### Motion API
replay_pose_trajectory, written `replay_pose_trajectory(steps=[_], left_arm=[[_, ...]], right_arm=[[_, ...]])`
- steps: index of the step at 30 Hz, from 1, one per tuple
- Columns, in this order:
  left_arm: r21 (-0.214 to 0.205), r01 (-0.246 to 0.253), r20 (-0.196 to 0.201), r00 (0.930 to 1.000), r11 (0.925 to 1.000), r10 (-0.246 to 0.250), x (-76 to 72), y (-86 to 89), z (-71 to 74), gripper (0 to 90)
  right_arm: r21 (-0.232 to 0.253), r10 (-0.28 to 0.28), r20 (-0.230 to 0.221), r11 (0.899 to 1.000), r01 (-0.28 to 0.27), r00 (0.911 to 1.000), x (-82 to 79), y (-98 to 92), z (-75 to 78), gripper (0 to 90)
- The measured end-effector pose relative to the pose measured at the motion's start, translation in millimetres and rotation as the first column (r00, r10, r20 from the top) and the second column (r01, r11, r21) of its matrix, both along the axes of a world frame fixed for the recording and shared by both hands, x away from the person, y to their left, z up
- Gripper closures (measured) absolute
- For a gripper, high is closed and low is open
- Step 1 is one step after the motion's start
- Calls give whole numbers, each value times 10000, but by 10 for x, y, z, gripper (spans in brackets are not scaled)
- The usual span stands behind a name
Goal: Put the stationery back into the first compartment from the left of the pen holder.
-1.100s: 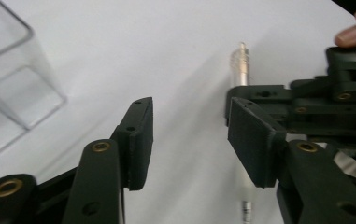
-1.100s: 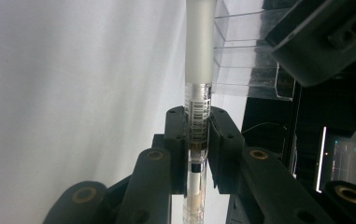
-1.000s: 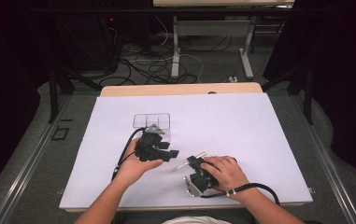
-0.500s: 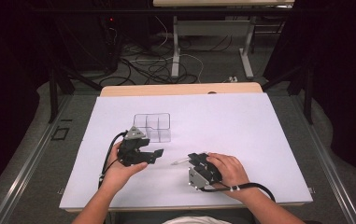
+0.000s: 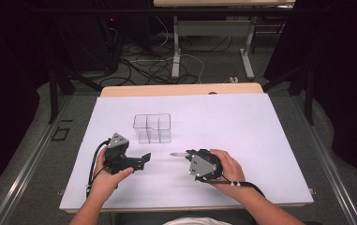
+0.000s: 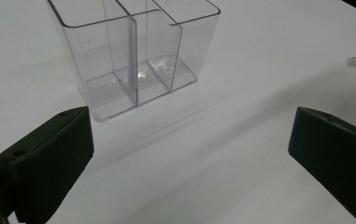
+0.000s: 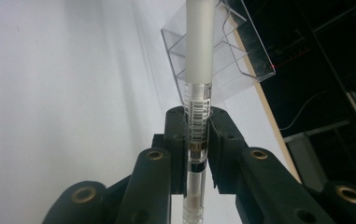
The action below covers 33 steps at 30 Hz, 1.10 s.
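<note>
A clear plastic organizer [image 5: 152, 127] with several compartments stands empty on the white sheet; it also rises ahead in the left gripper view [image 6: 133, 56]. My left gripper [image 5: 144, 159] lies below and to the left of it, apart from it. Its jaws [image 6: 189, 126] have just been opening and stand wide with nothing between them. Right of it, my right gripper [image 5: 189, 154] is shut on a pen [image 5: 178, 153] that points left. In the right gripper view the pads [image 7: 197, 116] clamp the clear labelled barrel, and the pen's frosted cap [image 7: 199, 46] reaches toward the organizer [image 7: 217, 60].
The white sheet [image 5: 241, 126] covers most of the table, with a wooden strip [image 5: 181, 89] along the far edge. Cables and table legs lie on the floor beyond. Each gripper trails a black cable toward the near edge.
My left gripper has drawn back from the organizer toward the near left, and its jaws have spread wide. The right gripper has stayed in place with the pen.
</note>
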State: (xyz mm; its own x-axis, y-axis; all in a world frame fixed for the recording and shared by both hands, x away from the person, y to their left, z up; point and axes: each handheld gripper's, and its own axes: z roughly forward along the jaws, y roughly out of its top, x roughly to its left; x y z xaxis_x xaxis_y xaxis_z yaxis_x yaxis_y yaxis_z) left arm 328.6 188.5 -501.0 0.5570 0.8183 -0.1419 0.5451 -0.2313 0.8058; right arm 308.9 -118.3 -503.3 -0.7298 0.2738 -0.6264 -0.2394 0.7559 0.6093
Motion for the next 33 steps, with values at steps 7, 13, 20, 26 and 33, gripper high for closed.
replay_pose_trajectory(steps=[7,13,20,26,33], left_arm=[[-28,-170,304,9994,9999,171,-43,137,-44,3],[-109,-700,330,9970,9975,704,-16,262,-93,3],[-899,-1239,258,9916,9882,1267,-1,364,-113,2],[-756,-1254,275,9914,9892,1277,2,366,-124,2],[-675,-1179,335,9922,9907,1204,-2,351,-131,2]], right_arm=[[1662,192,-1237,9861,17,9921,161,90,161,793],[2820,554,-1869,9594,-4,9808,342,213,339,793],[3952,795,-2519,9182,275,9645,533,347,489,793],[4548,628,-3185,8856,944,9459,689,449,587,794],[5025,838,-3422,8579,1069,9359,816,603,674,793]])
